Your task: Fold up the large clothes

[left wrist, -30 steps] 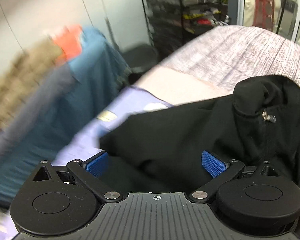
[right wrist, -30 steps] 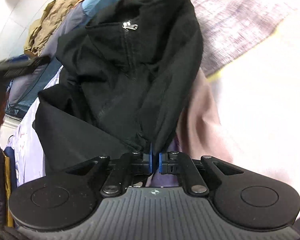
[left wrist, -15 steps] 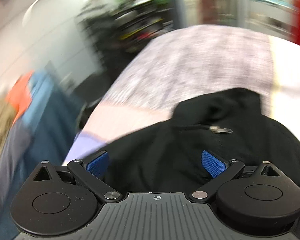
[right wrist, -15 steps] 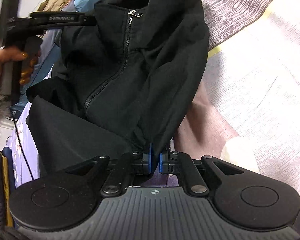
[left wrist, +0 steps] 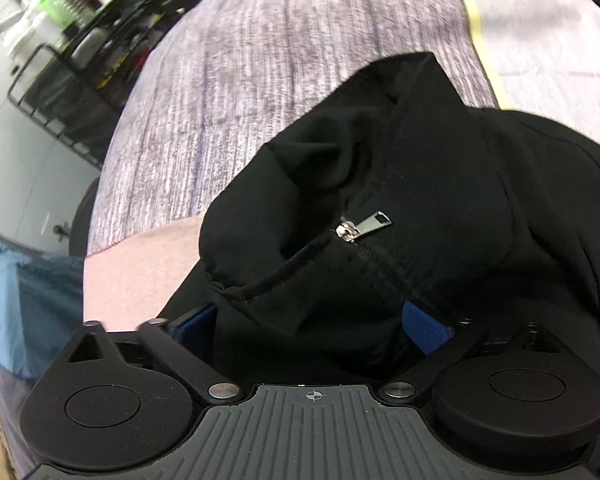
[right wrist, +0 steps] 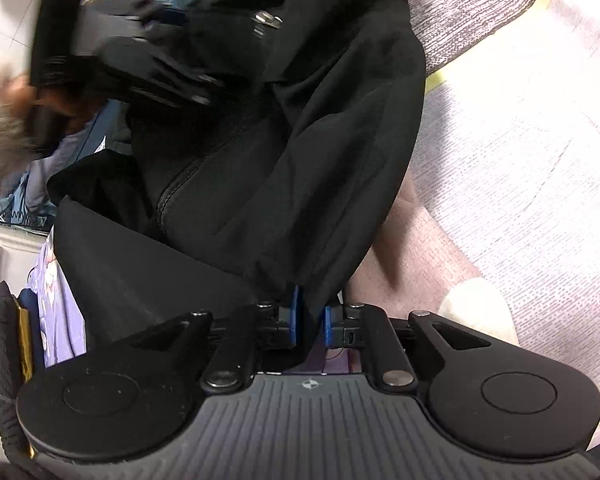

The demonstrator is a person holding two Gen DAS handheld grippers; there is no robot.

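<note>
On the bed: a black jacket [left wrist: 440, 200] lies bunched over the grey and pale pink bedspread [left wrist: 260, 92], collar end heaped up, zip closed along the front
Zip pull: silver zip pull [left wrist: 364, 227] sits at the top of the zip, just below the folded collar, a little beyond the left gripper's fingertips
Left gripper: left gripper [left wrist: 312, 320] has its jaws spread wide; the blue pads [left wrist: 424, 330] stand either side of a fold of jacket cloth near the collar, with the fabric lying loose between them and not pinched
Left gripper seen from the right wrist: blurred, it hangs over the jacket's collar end [right wrist: 148, 56], on the far side of the jacket from the right gripper
Right gripper: right gripper [right wrist: 310, 318] has its jaws nearly together, clamped on a gathered edge of the jacket; the cloth rises from between the blue pads [right wrist: 296, 312] and spreads away toward the collar
Jacket relative to the right gripper: almost all of it lies ahead of and to the left of the fingers, the bedspread bare to their right
Beside the bed: blue and orange clothes [left wrist: 32, 280] heaped to the left of the jacket; a dark wire shelf [left wrist: 80, 64] with bottles stands beyond the bed's far left corner
</note>
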